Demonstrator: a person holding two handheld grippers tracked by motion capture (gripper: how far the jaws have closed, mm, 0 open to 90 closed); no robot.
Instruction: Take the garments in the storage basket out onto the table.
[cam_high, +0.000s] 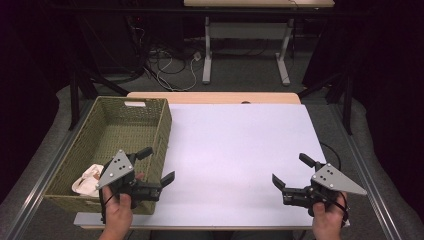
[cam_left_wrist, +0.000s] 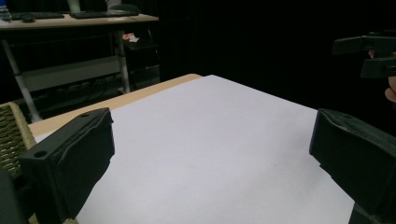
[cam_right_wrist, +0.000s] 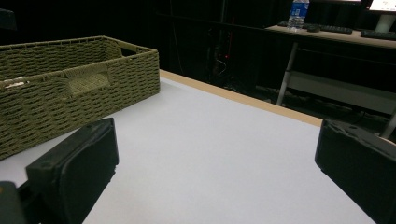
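In the high view we see the crumpled cream cloth (cam_high: 88, 179) lying inside the olive woven rectangular basket (cam_high: 150, 109) at lower left, just left of our left tongs (cam_high: 159, 167). Both left and right tongs (cam_high: 288, 171) gape wide and empty over the white worktop (cam_high: 235, 145), the right ones well apart from the cloth at lower right.

Even overhead light falls on the pale tabletop (cam_high: 235, 150), which reads bright and faintly lilac against near-black surroundings, shadows beneath each tool soft and short, no glare showing, while both gripper views render their close black jaws slightly soft and the dim background desks grainy.
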